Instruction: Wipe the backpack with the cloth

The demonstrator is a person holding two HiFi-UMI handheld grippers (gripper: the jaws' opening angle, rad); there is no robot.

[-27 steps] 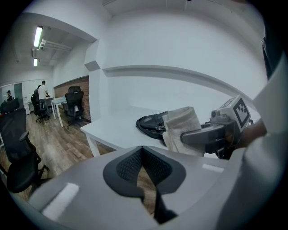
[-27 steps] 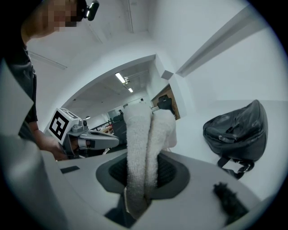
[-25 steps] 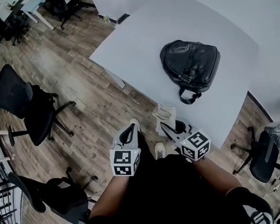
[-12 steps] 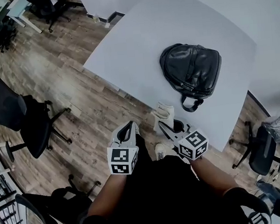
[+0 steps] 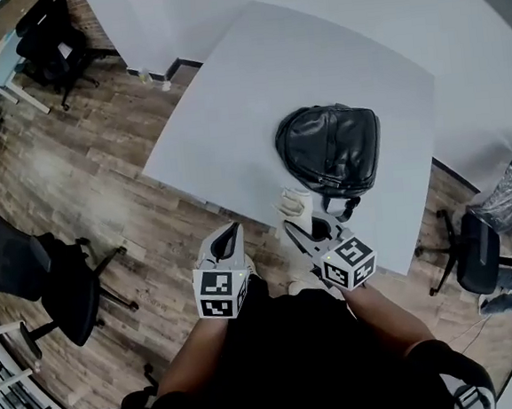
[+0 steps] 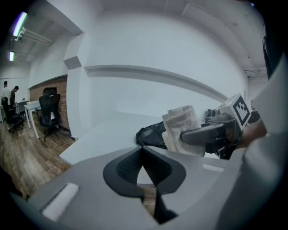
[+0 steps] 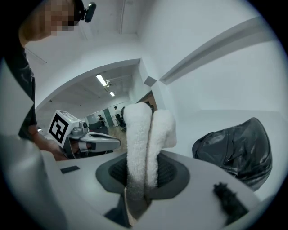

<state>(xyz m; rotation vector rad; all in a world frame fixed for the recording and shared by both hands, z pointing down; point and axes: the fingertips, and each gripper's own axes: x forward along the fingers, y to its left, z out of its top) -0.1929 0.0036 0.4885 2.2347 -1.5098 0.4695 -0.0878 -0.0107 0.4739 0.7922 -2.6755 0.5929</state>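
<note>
Fingers of the right gripper point(image 7: 145, 182) clamped on the folded white cloth point(image 7: 145, 134), held upright by the table's point(image 5: 230, 112) near edge. Left gripper point(image 6: 143, 167) alongside, fingers pressed together, nothing between. Black backpack point(image 5: 330, 151) lying flat near that same edge, just beyond the cloth.

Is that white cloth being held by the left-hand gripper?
No. In the right gripper view the cloth is clamped between the jaws of the right gripper, while the left gripper is shut on nothing.
</note>
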